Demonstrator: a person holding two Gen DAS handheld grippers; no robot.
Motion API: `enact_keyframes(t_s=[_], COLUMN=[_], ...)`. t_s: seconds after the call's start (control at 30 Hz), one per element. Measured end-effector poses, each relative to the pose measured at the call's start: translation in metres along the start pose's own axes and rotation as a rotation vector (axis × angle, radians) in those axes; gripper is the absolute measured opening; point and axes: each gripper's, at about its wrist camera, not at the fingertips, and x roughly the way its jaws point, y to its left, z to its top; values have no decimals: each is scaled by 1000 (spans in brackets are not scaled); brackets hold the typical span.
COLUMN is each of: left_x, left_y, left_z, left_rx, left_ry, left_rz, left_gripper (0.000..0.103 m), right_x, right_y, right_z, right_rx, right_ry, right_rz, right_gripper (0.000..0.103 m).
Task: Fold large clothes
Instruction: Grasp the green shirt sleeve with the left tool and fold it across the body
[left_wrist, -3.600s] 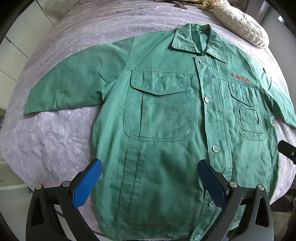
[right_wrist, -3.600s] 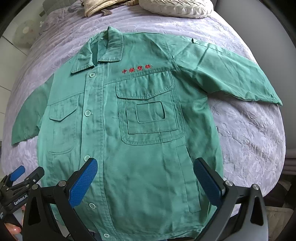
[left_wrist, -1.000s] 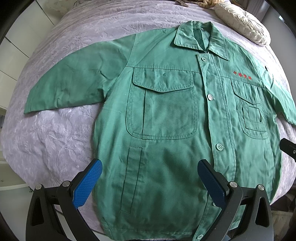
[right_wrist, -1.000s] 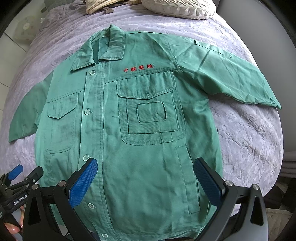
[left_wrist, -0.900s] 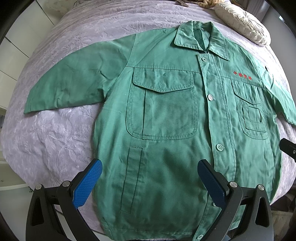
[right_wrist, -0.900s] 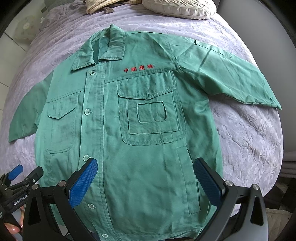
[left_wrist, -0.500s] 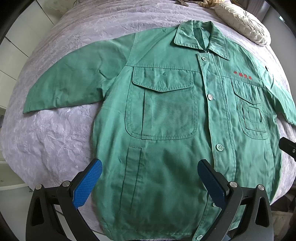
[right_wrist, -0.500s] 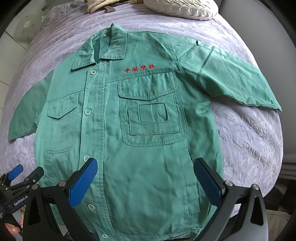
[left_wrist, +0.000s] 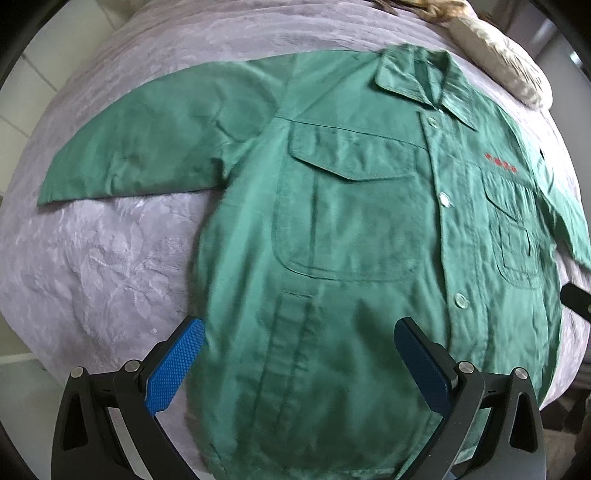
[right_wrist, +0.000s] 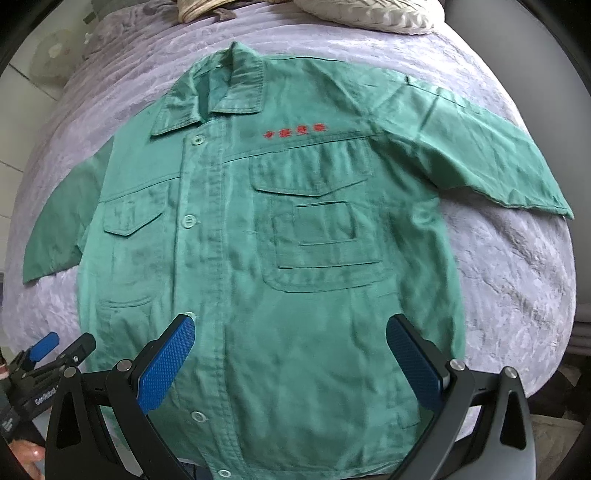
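Note:
A green work jacket (left_wrist: 351, 229) (right_wrist: 280, 258) lies face up and buttoned on a lilac bedspread, collar at the far end, both sleeves spread sideways. Red lettering (right_wrist: 294, 130) sits above one chest pocket. My left gripper (left_wrist: 299, 363) hovers open over the hem on the jacket's left half, blue pads wide apart, nothing between them. Over the hem's other half my right gripper (right_wrist: 290, 360) is open too, holding nothing. The left gripper (right_wrist: 44, 360) also shows at the lower left of the right wrist view, with a hand below it.
The lilac bedspread (left_wrist: 110, 266) (right_wrist: 517, 266) covers the bed, which drops off at the near edge. A cream ruffled pillow (left_wrist: 502, 55) (right_wrist: 369, 14) and a beige bundle (right_wrist: 199, 7) lie beyond the collar. A white fan (right_wrist: 55, 50) stands at the far left.
Both grippers have moved forward and a little lower over the jacket, so it fills more of each view. Their jaws stay open. The jacket has not moved.

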Motion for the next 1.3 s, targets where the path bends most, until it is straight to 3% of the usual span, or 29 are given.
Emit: enact_keyframes(t_s=[0.23,0.4,0.63,0.73,0.87,0.9,0.93,0.97,1.0,1.07,1.13,1.3], left_x=[19,38,76,87,87,85,82,80,80,69,53,2], left_y=[97,188,316,350,367,369,371,374,376,372,362,298], left_z=[32,58,85,96,109,111,112,114,114,110,107,121], left_rx=[-173,-338,-586,-649,-652,-652,-657,-655,-647,-654,-600,-387], left_ry=[-89,-155,-236,-262,-318,-340,-358,-361,-367,-406,-459,-578], left_rz=[-60,21,12,9,25,36,41,27,-30,-65,-103,-209], left_gripper=[103,103,103,103,101,93,62,16,5,5,5,5], right_x=[11,31,62,70,84,87,89,92,91,94,94,86], right_y=[51,106,177,193,212,216,217,219,218,219,214,183], right_z=[-1,-9,-22,-24,-24,-21,-21,-21,-21,-22,-22,-13], right_rx=[-64,-144,-255,-268,-292,-298,-302,-303,-300,-291,-282,-215], right_ry=[17,115,167,167,159,158,159,161,163,159,143,81], right_rz=[142,273,303,322,335,334,331,328,330,340,353,392], right_gripper=[103,103,103,103,103,103,103,103,103,103,103,103])
